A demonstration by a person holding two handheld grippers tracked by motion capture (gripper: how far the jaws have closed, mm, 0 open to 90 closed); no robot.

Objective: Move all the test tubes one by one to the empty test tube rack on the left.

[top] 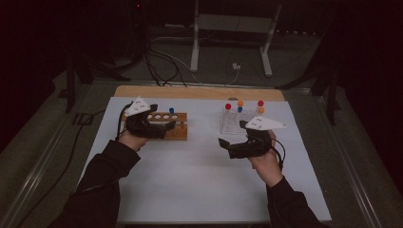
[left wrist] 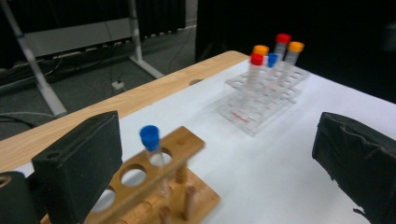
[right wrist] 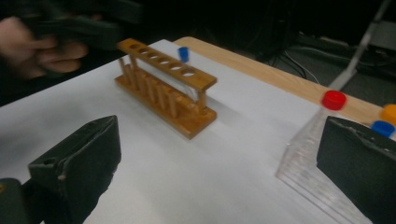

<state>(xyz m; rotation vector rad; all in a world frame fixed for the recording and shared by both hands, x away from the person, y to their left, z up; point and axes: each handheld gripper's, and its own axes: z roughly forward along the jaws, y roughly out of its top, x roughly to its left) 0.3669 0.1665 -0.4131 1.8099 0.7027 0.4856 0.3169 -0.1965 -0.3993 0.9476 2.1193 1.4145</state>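
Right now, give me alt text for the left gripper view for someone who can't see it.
The open black jaws of the left hand-held gripper frame a wooden rack holding one blue-capped tube on a white table. Farther back stands a clear plastic rack with red-, orange- and blue-capped tubes, with a dark floor beyond.

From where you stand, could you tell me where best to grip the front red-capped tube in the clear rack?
Probably just below the cap of the red-capped tube, coming from above: it stands upright in the clear rack, its lower part is walled in, and other tubes stand close behind.
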